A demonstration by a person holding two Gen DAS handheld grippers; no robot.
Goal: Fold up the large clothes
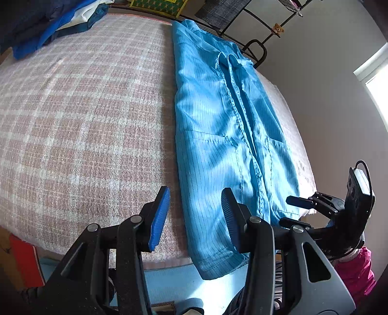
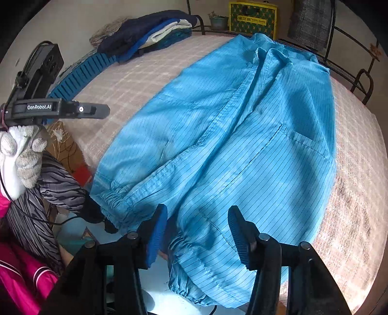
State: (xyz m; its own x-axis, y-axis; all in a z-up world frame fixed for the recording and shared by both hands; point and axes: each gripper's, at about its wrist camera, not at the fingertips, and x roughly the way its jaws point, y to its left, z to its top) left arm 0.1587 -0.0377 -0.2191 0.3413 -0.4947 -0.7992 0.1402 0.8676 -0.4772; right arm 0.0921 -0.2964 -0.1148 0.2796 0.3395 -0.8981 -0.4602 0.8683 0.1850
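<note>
- Left wrist view: the plaid bed cover [image 1: 80, 116] lies bare across the whole left side, giving open room there; a pile of folded clothes [image 1: 53, 21] sits at its far left corner.
- The left gripper [image 1: 194, 218] hangs above the near bed edge, jaws apart, nothing between the blue pads; the left edge of the blue garment [image 1: 218, 126] lies below the right pad.
- The garment runs as a long folded strip from near edge to far edge, its hem draped over the near edge.
- The right gripper [image 1: 291, 210] shows at the garment's near right corner, jaws released.
- Right wrist view only: two elastic cuffs [image 2: 116, 198] gathered at the near edge, and a gloved hand [image 2: 21, 152] holding the left gripper [image 2: 106, 111].
- The right gripper [image 2: 197, 232] stands spread above the hem, not pressing on cloth.
- A narrow band of cover remains right of the garment [image 2: 242, 135].
</note>
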